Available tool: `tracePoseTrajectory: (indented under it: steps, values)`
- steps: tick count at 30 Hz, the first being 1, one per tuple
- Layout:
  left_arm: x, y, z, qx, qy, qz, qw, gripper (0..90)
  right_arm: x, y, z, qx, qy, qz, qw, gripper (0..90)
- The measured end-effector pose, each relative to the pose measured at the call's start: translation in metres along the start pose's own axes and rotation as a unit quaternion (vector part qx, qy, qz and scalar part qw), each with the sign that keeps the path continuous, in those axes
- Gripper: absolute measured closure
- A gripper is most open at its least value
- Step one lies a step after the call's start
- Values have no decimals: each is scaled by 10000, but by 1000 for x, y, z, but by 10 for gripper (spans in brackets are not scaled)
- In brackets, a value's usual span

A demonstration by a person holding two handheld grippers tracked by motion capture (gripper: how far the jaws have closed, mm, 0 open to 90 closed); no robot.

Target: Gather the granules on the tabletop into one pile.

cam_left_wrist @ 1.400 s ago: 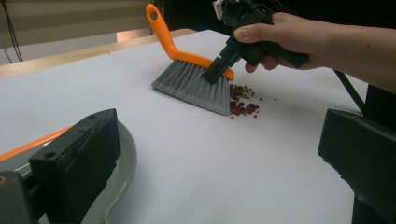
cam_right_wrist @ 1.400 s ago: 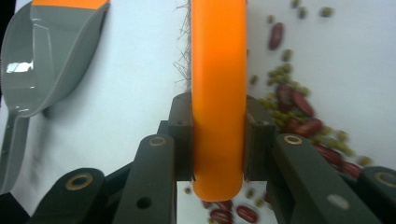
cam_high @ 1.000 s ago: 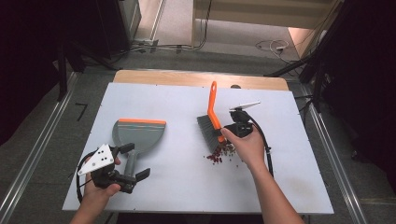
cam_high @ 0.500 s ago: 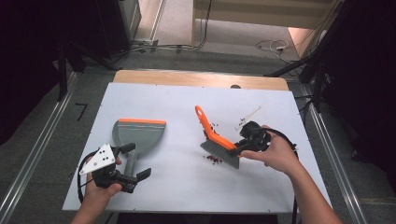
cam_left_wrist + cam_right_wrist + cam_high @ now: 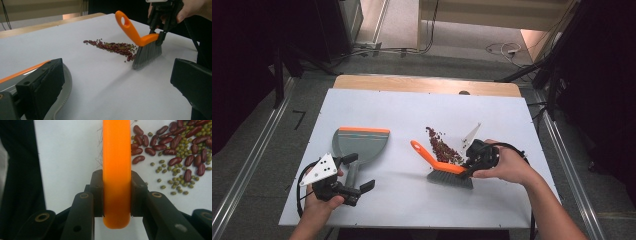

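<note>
Brush point(image 5: 447, 171): clamped in right gripper point(image 5: 475, 161), bristles down on the table point(image 5: 412, 115), handle pointing left toward the dustpan point(image 5: 358, 144). Beans point(image 5: 441, 145): streak just behind the bristles. Left gripper point(image 5: 354, 186): jaws apart astride the dustpan handle, nearer hand to it.

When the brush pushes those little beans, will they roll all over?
Probably some will. The beans are small, rounded and loose on the smooth white table, so the tiny green ones may roll off sideways. The longer red ones would more likely slide or wobble. The brush, clamped in the right gripper, has soft grey bristles that may let a few slip past.
</note>
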State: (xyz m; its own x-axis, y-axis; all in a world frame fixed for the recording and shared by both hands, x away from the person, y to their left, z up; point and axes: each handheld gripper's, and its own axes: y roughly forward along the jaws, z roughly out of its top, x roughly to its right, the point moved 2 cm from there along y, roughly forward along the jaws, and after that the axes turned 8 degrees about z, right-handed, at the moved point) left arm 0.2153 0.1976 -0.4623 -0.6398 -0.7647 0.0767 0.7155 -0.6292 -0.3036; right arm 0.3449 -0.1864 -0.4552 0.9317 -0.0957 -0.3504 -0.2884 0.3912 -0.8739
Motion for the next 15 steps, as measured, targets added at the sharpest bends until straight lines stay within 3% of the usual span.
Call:
tracePoseTrajectory:
  steps: [10,11,14,15]
  values:
    - [-1,-1,-1,9,-6,-5,10000,0,36,-7,11,-4,-72,47,10000,681]
    - [-1,-1,-1,8,-5,-7,10000,0,37,-7,12,-33,-18,67,10000,681]
    - [-1,0,-1,8,-12,-14,10000,0,45,-9,16,-35,-183,17,9998,681]
    - [-1,0,-1,12,-15,-20,10000,0,47,-10,18,-79,-117,47,9999,680]
